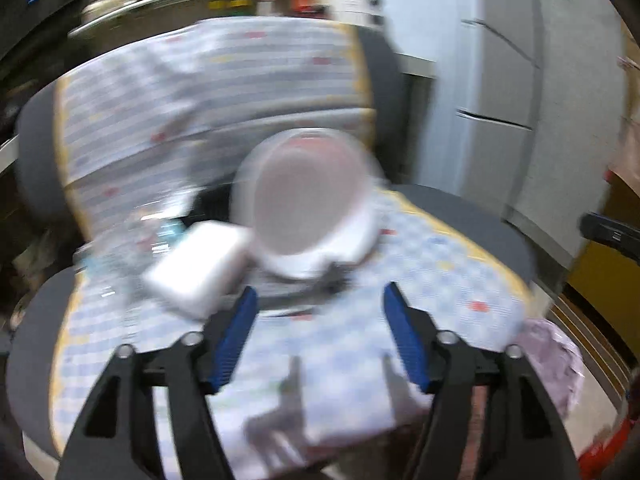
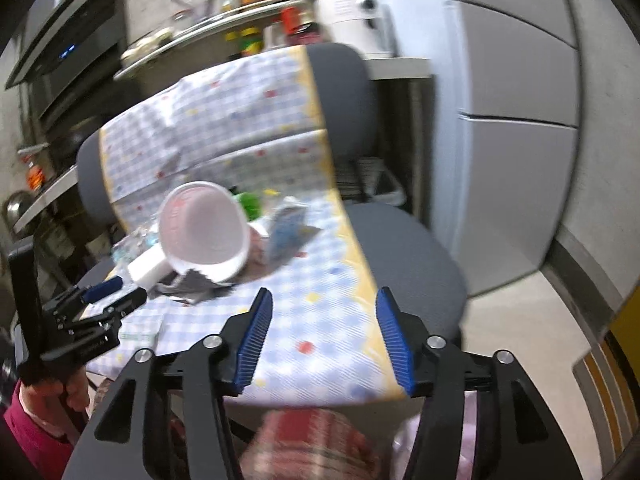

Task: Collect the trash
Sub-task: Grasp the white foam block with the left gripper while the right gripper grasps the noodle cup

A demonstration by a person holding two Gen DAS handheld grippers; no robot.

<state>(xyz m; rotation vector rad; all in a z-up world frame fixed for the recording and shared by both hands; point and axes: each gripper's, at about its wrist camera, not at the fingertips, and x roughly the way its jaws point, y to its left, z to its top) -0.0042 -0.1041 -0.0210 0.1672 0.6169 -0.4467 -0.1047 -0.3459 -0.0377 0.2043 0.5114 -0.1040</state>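
A white plastic cup point(image 1: 304, 200) point(image 2: 204, 228) lies on its side on a checked cloth point(image 1: 340, 340) point(image 2: 320, 320) spread over a grey office chair point(image 1: 480, 216) point(image 2: 404, 248). Against its left lies a white box point(image 1: 196, 268) point(image 2: 150, 268), with crumpled clear plastic point(image 1: 120, 248) beyond it. A black wrapper point(image 2: 196, 286) lies under the cup's rim. A blue-and-white carton point(image 2: 288, 228) and something green point(image 2: 248, 202) lie behind it. My left gripper point(image 1: 320, 292) point(image 2: 116, 292) is open just short of the cup, holding nothing. My right gripper point(image 2: 325, 292) hangs open over the seat's front right, with nothing between its fingers.
A tall grey cabinet point(image 1: 500, 80) point(image 2: 520, 80) stands right of the chair. Behind it is a shelf of bottles point(image 2: 240, 12) and a white appliance point(image 2: 352, 16). A pink bag point(image 1: 556, 360) hangs at the seat's front right. A person's hand point(image 2: 76, 392) holds the left gripper.
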